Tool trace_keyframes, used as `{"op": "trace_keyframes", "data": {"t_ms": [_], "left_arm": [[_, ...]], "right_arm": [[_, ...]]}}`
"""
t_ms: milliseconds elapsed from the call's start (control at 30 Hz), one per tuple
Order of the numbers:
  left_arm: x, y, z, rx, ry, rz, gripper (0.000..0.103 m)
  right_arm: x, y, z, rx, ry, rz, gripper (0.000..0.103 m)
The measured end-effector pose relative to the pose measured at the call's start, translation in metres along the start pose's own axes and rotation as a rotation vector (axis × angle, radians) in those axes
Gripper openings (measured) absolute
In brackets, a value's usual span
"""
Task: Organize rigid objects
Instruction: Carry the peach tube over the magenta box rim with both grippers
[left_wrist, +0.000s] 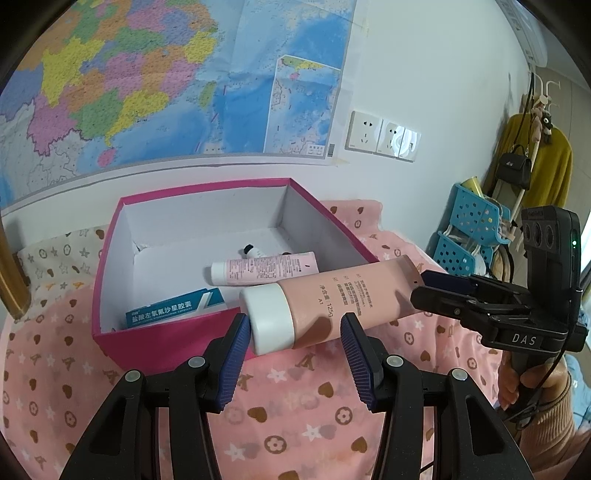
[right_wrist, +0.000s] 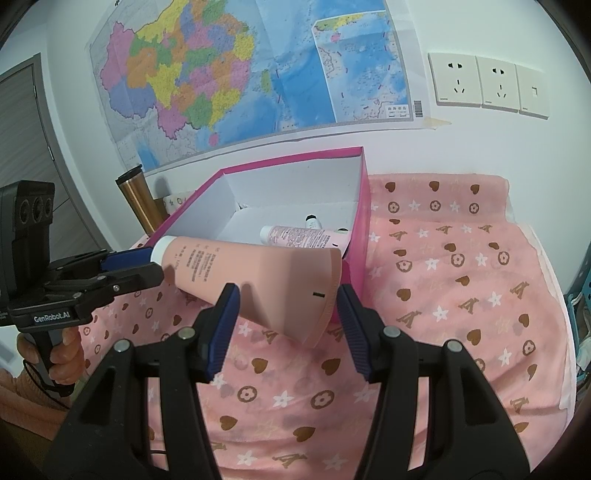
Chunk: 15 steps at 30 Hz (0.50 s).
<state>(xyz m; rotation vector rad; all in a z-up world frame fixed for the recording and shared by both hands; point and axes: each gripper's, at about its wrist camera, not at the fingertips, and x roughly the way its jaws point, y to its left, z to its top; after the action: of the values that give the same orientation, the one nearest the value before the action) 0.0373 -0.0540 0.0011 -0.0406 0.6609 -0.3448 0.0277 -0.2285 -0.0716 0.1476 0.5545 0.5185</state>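
A large peach tube with a white cap (left_wrist: 325, 299) (right_wrist: 255, 280) hangs above the pink cloth beside the pink box (left_wrist: 110, 280) (right_wrist: 364, 206). My left gripper (left_wrist: 293, 328) has its fingers on either side of the cap end, touching it. My right gripper (right_wrist: 286, 301) has its fingers on either side of the flat crimped end. In the box lie a smaller pink tube (left_wrist: 266, 267) (right_wrist: 303, 236), a blue and white medicine carton (left_wrist: 173, 306) and a small bottle with a black cap (left_wrist: 253, 252) (right_wrist: 312, 220).
A pink patterned cloth (right_wrist: 443, 280) covers the table. A copper tumbler (right_wrist: 138, 199) stands left of the box. Blue perforated baskets (left_wrist: 469, 229) stand at the right. A map and wall sockets (right_wrist: 487, 83) are behind.
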Motion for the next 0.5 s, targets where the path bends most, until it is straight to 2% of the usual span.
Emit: {"op": "trace_keyframes", "data": {"t_ms": [500], "left_arm": [[0.0005, 0.0006, 0.0015, -0.001, -0.004, 0.002, 0.051]], "right_arm": [[-0.0009, -0.0006, 0.005, -0.001, -0.007, 0.0, 0.057]]}}
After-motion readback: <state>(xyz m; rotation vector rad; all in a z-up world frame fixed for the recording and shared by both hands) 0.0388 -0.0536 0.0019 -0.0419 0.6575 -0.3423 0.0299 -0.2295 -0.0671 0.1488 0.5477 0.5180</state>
